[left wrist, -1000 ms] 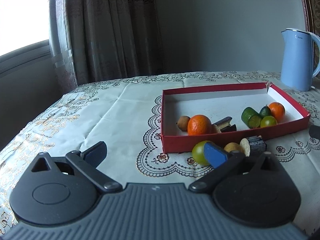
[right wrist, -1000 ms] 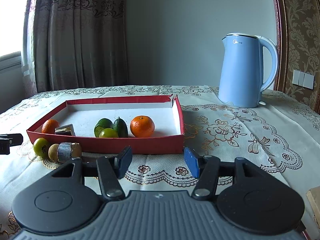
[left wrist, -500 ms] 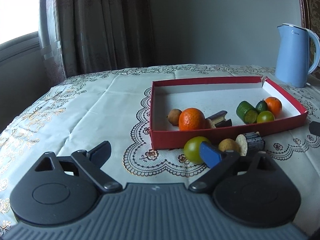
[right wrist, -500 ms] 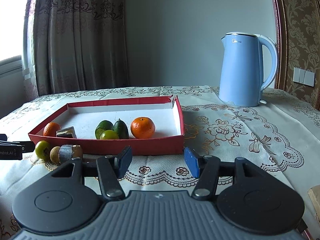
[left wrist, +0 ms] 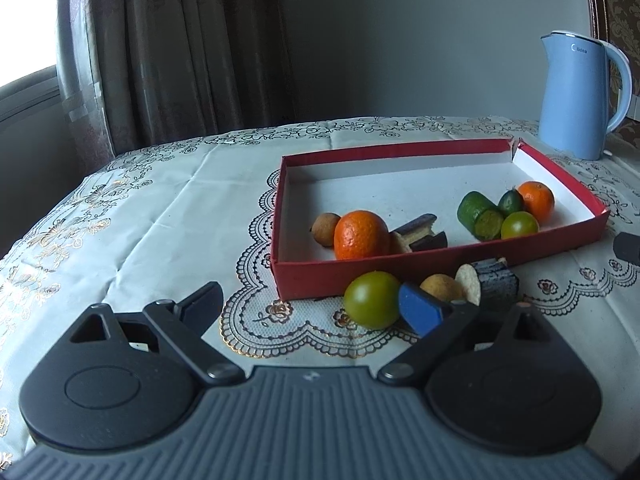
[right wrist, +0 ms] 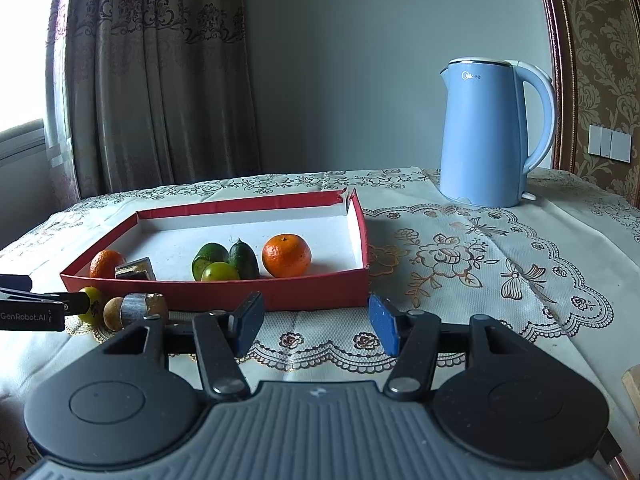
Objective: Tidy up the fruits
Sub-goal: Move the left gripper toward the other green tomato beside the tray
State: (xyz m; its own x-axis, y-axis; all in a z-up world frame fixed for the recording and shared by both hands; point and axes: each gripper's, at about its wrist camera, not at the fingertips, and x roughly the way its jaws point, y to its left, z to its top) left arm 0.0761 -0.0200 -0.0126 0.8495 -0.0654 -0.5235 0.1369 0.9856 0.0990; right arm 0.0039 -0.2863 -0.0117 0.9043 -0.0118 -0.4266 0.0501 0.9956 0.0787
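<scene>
The left gripper [left wrist: 310, 306] hangs low over the cloth with its jaws spread wide and nothing between them; its right pad sits just in front of a round green fruit [left wrist: 372, 299]. That fruit lies outside the red box [left wrist: 320, 278], against its near wall, with a small brown fruit [left wrist: 440, 287] and a dark cylinder [left wrist: 494, 282] in a row to its right. The cylinder lies on its side, its long axis along the box wall and its pale cut end toward the green fruit. Inside the shallow cardboard box, white-lined, lie two oranges, green pieces and a chocolate-coated bar. The right gripper [right wrist: 316, 322] also stands open and empty, facing the box's long side. An embroidered lace tablecloth [right wrist: 460, 264] covers the table; a glossy blue kettle [right wrist: 486, 136] stands at right, patterned curtains behind.
</scene>
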